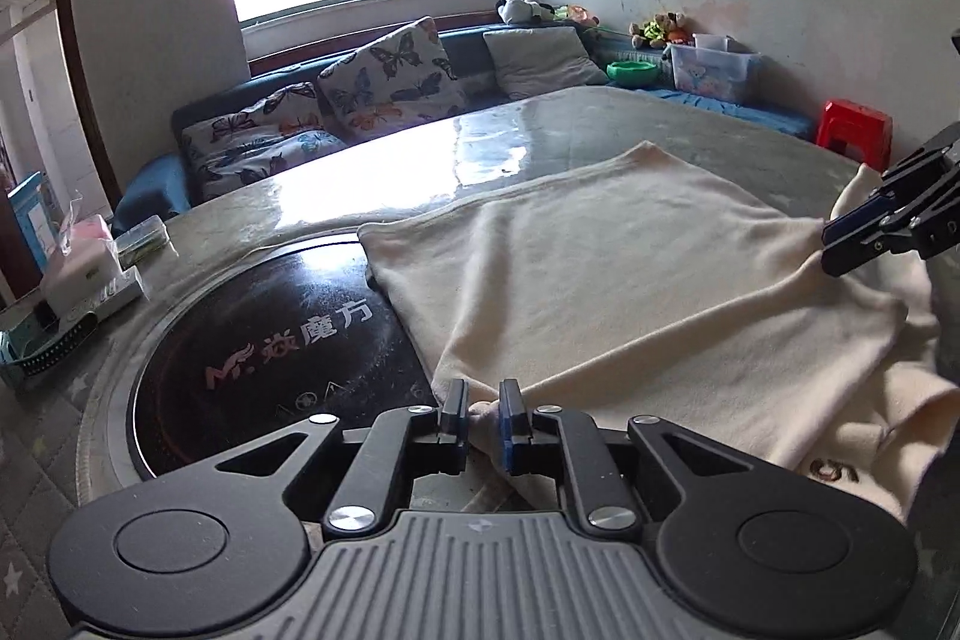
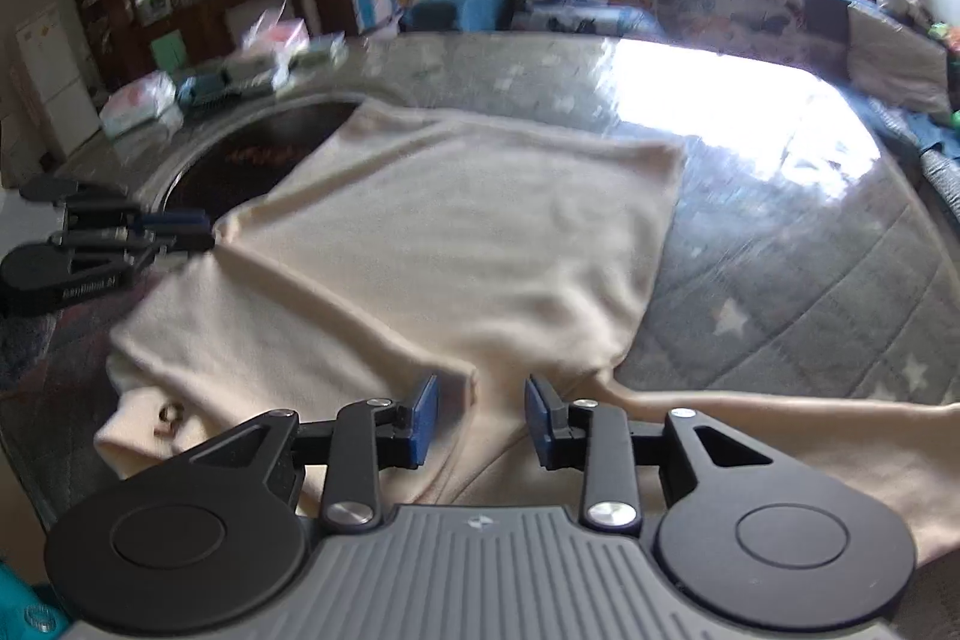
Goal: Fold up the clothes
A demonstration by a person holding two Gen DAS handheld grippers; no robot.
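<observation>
Cream fleece, soft and napped, fills the middle of both my views: the garment (image 1: 630, 292) lies spread on the quilted grey table cover (image 2: 810, 292), one part draped over the rim of the black glass cooktop (image 1: 258, 340) at the left of the left wrist frame.

At the bottom centre of that frame my left gripper (image 1: 483, 415) has its blue pads closed on a bunched corner of the cloth, and a taut ridge runs from there up and rightward. At the right edge, my right gripper (image 1: 840, 244) sits at the far end of the same edge; there its pads look pressed on a pucker of fabric.

My right wrist view disagrees a little. My left gripper (image 2: 180, 229) shows at the left edge, nipping the cloth. At the bottom centre, my right gripper (image 2: 480, 418) has its pads apart with a fold of fleece running between them, so I cannot tell whether it grips.

The held edge spans between my two hands, and the cloth's flat body stretches away from both toward the upper part of each frame. A second layer with a small dark embroidered mark (image 1: 831, 472) shows underneath at lower right.
</observation>
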